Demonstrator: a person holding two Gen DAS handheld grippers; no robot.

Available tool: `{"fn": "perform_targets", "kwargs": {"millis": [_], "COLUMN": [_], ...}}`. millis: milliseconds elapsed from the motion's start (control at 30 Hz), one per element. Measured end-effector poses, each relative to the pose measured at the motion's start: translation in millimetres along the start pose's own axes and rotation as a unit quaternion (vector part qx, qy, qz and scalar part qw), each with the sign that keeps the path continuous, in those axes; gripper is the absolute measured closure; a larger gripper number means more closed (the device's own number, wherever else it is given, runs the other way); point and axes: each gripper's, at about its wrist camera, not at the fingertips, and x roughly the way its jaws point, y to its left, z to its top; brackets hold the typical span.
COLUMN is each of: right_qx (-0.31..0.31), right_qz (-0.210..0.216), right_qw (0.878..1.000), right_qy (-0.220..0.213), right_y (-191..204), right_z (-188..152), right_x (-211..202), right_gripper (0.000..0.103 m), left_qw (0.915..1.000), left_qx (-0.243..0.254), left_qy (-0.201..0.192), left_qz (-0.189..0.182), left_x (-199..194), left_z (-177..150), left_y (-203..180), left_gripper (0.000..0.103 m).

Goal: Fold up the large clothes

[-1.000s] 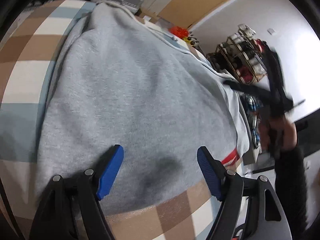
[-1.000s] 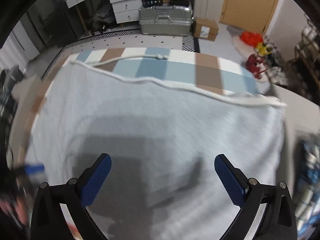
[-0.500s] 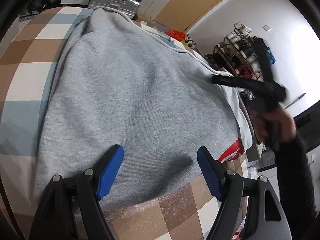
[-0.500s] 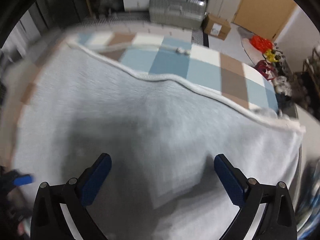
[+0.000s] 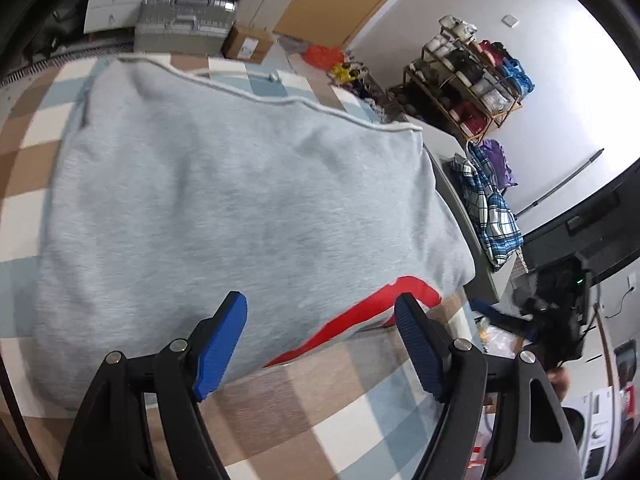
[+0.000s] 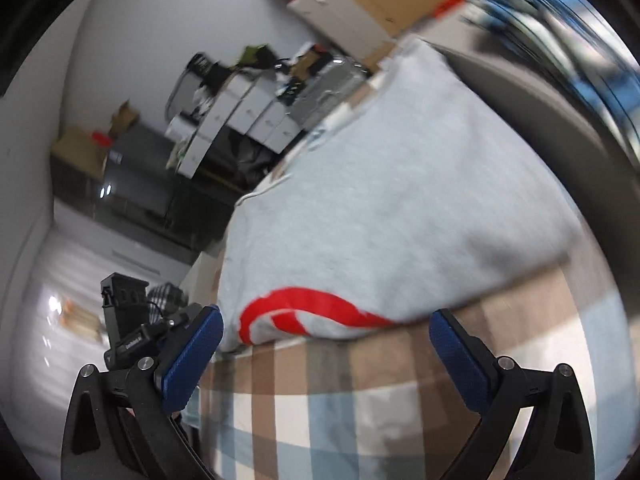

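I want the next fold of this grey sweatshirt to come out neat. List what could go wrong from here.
1. The grey fleece sweatshirt with the red print reaches the right-hand edge of the blue, brown and white checked cover; a pull that way may drag it off.
2. Both the left gripper and the right gripper are open and hold nothing, so a grab at the near hem may catch only one layer.

A silver suitcase (image 5: 186,20) is standing at twelve o'clock beside a cardboard box (image 5: 248,42); a shoe rack (image 5: 466,80) is sitting at two o'clock, and what may be a plaid shirt (image 5: 488,208) is hanging at three.
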Motion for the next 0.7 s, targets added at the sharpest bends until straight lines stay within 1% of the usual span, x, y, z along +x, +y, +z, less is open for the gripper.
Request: {"fn": "perform_targets", "kwargs": {"millis": [67,133,200,233,300,367,500,533,600,633,667,700], "right_qx": [0.035,0.080,0.124,0.131,0.144,0.152,0.147,0.142,0.124,0.118,0.111,0.102], "right_qz": [-0.007,-0.001,-0.013,-0.012,-0.019,-0.016,-0.042,-0.045,-0.054,-0.058,-0.065,-0.081], "right_qw": [0.999,0.997,0.992,0.991,0.989,0.988,0.988,0.989,0.991,0.991,0.991,0.990], "right_qy": [0.002,0.004,0.012,0.011,0.021,0.011,-0.004,-0.008,-0.025,-0.034,-0.047,-0.059], "right_y": [-16.2,-32.7,-47.0,-50.2,-55.1,-56.3,-46.4,-45.1,-39.9,-38.8,-36.3,-34.3], "right_z": [3.1,8.5,15.1,18.0,26.0,33.4,51.7,53.2,56.4,54.2,52.4,49.8], "right_x": [6.7,11.4,19.9,21.5,32.5,38.3,53.3,57.2,64.4,65.5,64.3,62.4], "right_gripper": [0.000,0.000,0.000,0.000,0.000,0.000,0.000,0.000,0.000,0.005,0.021,0.030], "left_qw": [0.9999,0.9997,0.9995,0.9994,0.9991,0.9987,0.9981,0.9980,0.9981,0.9984,0.9988,0.9988], "left_qx": [-0.006,-0.013,-0.023,-0.028,-0.029,-0.031,-0.029,-0.034,-0.044,-0.041,-0.025,-0.011], "left_qy": [0.005,0.008,0.012,0.013,0.015,0.019,0.020,0.022,0.028,0.025,0.027,0.032], "left_qz": [0.006,0.018,0.015,0.019,0.028,0.037,0.050,0.048,0.033,0.030,0.032,0.036], "left_x": [9.3,13.0,12.3,13.2,14.3,16.0,19.5,21.6,23.5,22.7,22.3,23.1], "left_z": [5.9,7.9,5.4,5.5,5.3,5.4,8.0,8.4,6.1,3.7,-0.3,-2.9], "left_y": [0.2,4.7,8.9,11.2,14.1,18.1,27.3,31.9,37.7,37.4,34.0,31.4], "left_gripper": [0.031,0.031,0.031,0.031,0.031,0.031,0.031,0.031,0.031,0.031,0.031,0.031]}}
